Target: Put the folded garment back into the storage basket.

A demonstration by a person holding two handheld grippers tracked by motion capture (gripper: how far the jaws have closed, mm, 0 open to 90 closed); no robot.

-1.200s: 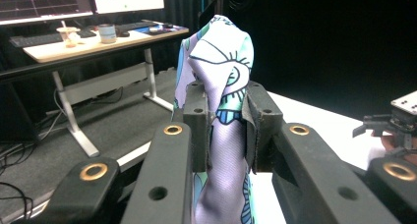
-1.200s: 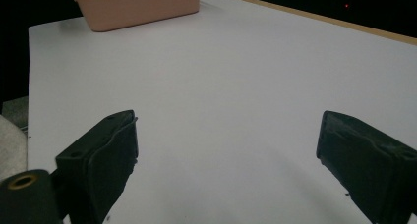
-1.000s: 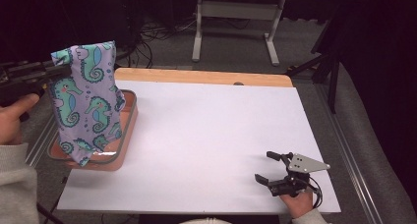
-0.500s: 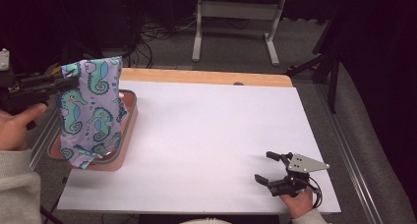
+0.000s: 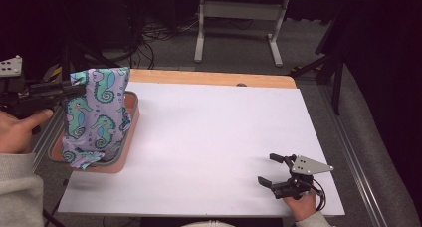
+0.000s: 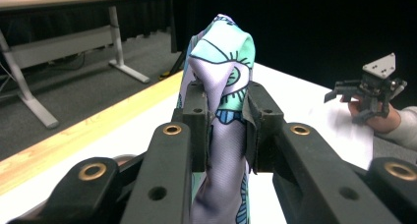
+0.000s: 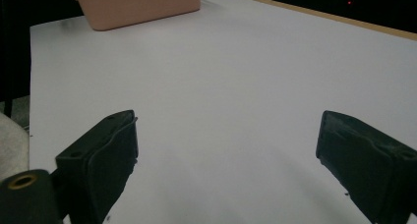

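Lowered since a second ago, the left gripper (image 5: 74, 90) now holds the seahorse-print cloth (image 5: 97, 115) closer to the pink tray (image 5: 128, 137), and more of the fabric has gathered inside the tray. Seen from the high view, the cloth hangs from the gripper at the table's left edge, with its lower end bunched in the tray and spilling a little over the near rim. The person's left hand (image 5: 17, 132) grips the tool from the left. From the left gripper view, the two black jaws are closed tightly on a fold of the cloth (image 6: 221, 81), which rises above them and drapes down between them.

At the near right corner of the white table sheet (image 5: 224, 137), the right gripper (image 5: 271, 170) rests in the same spot as before, well apart from the tray. Its jaws stand wide apart with nothing between them, as the right gripper view (image 7: 226, 155) confirms. The tray (image 7: 137, 8) appears far off there.
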